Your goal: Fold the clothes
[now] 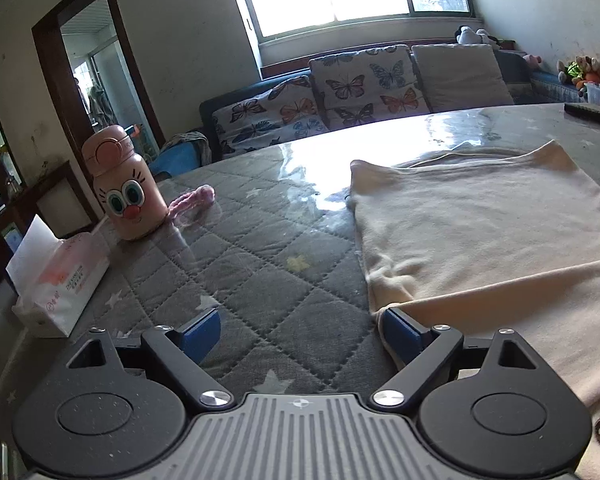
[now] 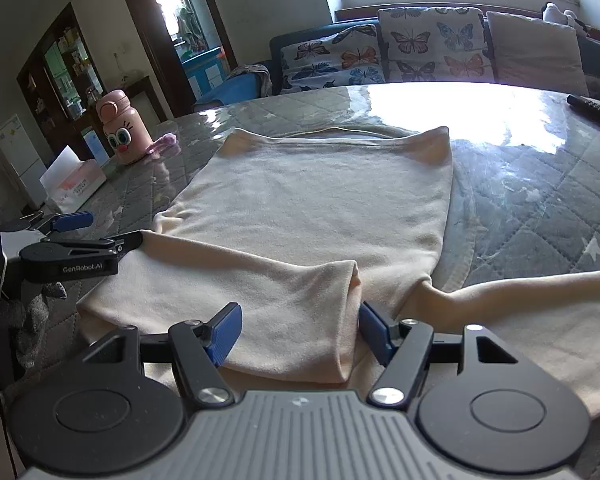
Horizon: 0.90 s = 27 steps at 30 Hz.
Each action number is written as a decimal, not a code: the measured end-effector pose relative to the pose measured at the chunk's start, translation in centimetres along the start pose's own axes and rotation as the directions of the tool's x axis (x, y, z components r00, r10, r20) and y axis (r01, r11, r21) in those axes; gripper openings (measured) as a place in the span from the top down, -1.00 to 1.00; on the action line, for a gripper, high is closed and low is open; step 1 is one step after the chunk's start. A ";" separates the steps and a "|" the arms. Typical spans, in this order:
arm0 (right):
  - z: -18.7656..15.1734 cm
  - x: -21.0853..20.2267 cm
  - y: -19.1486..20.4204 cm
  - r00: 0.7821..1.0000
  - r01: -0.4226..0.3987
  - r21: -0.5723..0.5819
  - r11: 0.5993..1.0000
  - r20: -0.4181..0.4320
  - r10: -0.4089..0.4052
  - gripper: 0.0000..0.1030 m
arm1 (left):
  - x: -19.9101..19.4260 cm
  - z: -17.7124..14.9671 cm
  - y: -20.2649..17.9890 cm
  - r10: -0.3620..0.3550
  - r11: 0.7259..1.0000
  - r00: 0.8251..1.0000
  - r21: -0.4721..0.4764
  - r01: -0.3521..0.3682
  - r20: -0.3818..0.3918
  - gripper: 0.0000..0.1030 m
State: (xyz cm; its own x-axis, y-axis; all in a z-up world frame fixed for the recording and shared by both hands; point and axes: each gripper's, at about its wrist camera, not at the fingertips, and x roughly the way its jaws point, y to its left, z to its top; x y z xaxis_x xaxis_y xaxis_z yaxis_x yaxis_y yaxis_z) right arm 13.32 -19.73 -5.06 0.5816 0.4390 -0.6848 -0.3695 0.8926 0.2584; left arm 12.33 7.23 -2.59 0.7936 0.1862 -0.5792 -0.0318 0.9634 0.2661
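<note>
A cream long-sleeved top (image 2: 320, 200) lies flat on the table, neck toward the window, one sleeve folded across its lower part and another sleeve (image 2: 520, 284) trailing to the right. My right gripper (image 2: 300, 332) is open, its blue pads on either side of the folded sleeve end (image 2: 300, 300). My left gripper (image 1: 300, 332) is open at the top's left edge (image 1: 380, 300); its right pad (image 1: 400, 334) touches the cloth. The left gripper also shows in the right wrist view (image 2: 100, 236), at the garment's left edge.
A grey quilted table cover (image 1: 260, 264) under clear plastic. At the left stand a pink cartoon bottle (image 1: 124, 188), a pink strap (image 1: 192, 200) and a tissue pack (image 1: 56, 284). A dark flat object (image 2: 592, 112) lies far right. A sofa with butterfly cushions (image 1: 364, 84) stands behind.
</note>
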 end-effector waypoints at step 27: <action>-1.5 -6.2 -4.5 0.980 0.166 0.098 0.981 0.093 -0.175 -0.28 | -5.8 -0.1 -3.8 -0.219 0.973 0.973 0.088 0.213 0.066 -0.72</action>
State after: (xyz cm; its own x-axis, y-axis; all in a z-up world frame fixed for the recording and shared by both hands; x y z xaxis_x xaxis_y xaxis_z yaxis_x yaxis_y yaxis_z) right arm 10.31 -26.61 -3.03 0.7022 0.2839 -0.6529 -0.1952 0.9587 0.2070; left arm 7.81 2.54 -0.31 0.8196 -0.0429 -0.5714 0.1922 0.9600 0.2035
